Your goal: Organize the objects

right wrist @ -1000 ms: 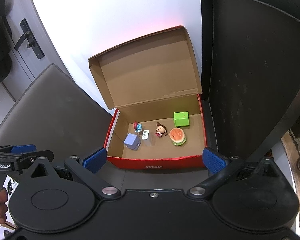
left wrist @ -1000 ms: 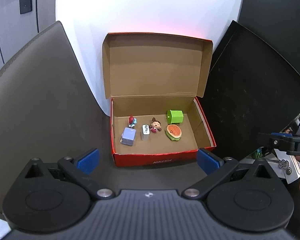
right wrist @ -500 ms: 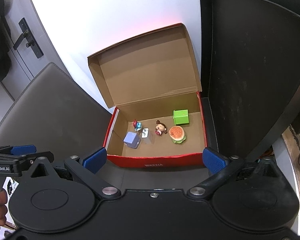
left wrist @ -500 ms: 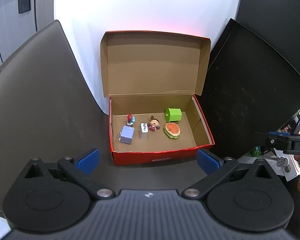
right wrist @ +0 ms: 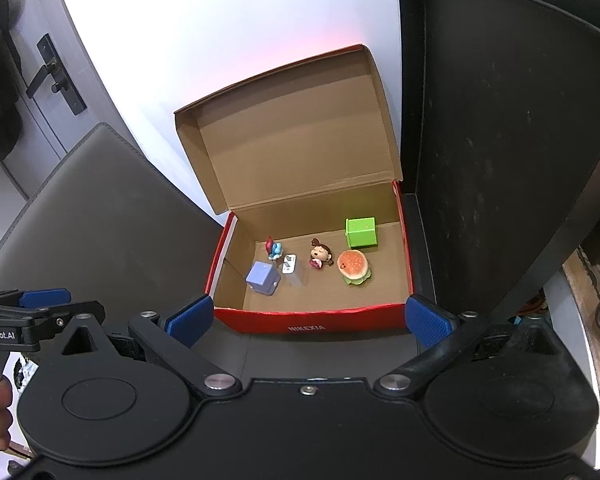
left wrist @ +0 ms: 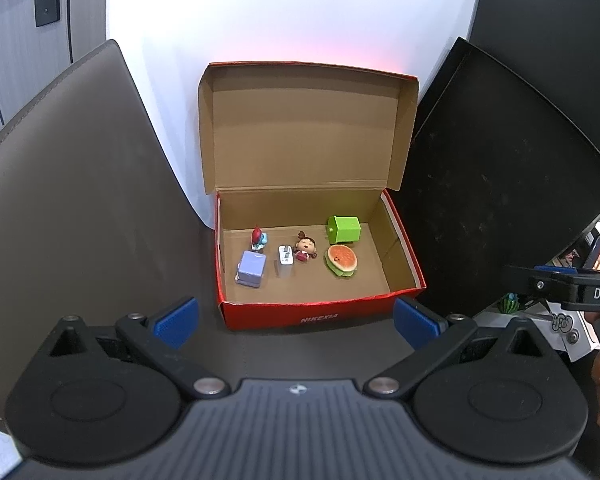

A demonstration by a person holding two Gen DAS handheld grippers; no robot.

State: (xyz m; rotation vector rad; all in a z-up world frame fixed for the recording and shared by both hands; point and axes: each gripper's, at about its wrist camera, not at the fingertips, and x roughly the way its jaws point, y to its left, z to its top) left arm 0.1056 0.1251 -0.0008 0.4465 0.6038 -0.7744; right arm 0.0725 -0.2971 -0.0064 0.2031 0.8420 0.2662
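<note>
Six small toys are lying on the floor of an open red shoebox (left wrist: pixel 320 314), lid standing upright against the white wall behind: a lilac cube (left wrist: pixel 252 268) at the left, a blue-and-red figurine (left wrist: pixel 259 237) just behind it, a small white device (left wrist: pixel 285 255) beside a doll with brown hair (left wrist: pixel 306 249), a burger toy (left wrist: pixel 341 260) to the right, and a green block (left wrist: pixel 344 229) at the back right corner. None of the toys is touching the box walls, as far as the two views show.

Both grippers are hanging back from the box, over the dark bench (left wrist: pixel 100 200), and both have been drawing away over the past second, the box sitting slightly smaller and farther off than before while the toys are keeping their places. The left gripper (left wrist: pixel 296 318) is holding its blue-padded fingers (left wrist: pixel 176 320) spread wide and empty; the right gripper (right wrist: pixel 308 316) is doing the same, its fingers (right wrist: pixel 428 320) released with nothing between them.

With every visible toy inside the box and both tools retreating, the sorting is appearing largely finished; closing the lid may be what is remaining. A small green toy (left wrist: pixel 510 303) is showing at the far right, off the bench, its role unclear.
</note>
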